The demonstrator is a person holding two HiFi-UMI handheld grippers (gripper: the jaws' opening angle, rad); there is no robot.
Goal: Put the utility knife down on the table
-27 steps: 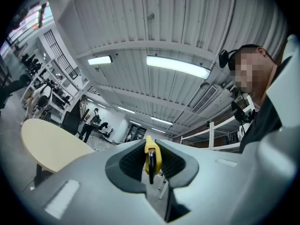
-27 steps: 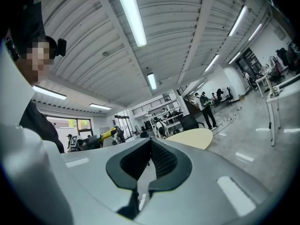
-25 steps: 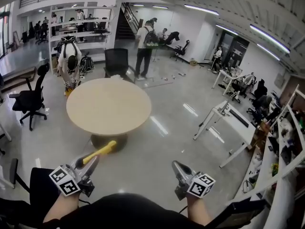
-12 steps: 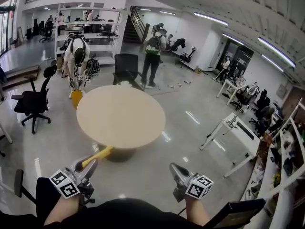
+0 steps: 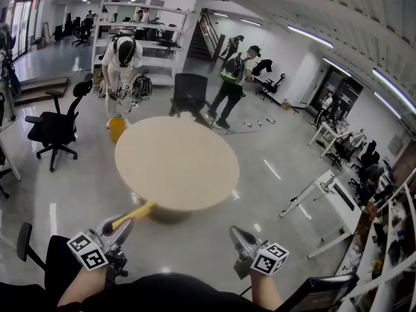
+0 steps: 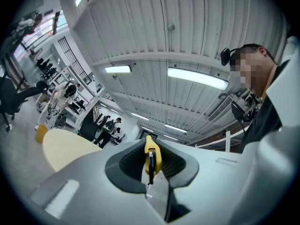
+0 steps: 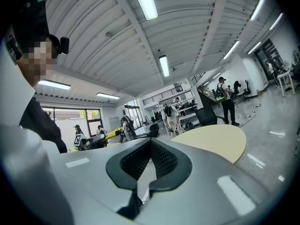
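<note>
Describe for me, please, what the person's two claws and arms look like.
The left claw and right claw are silver-grey and tapered, with dark ribbed pads. Each carries a white cube printed with black square markers. The forearms are bare; the top is black.

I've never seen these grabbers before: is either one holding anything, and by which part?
The left gripper holds a yellow knife by one end; the right gripper holds nothing.

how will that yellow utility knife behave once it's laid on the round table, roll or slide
Probably stiff: the utility knife juts straight out of the left gripper without sagging. Its slim body, edge-on between the jaws, likely won't roll. On the smooth table it may slide if nudged.
</note>
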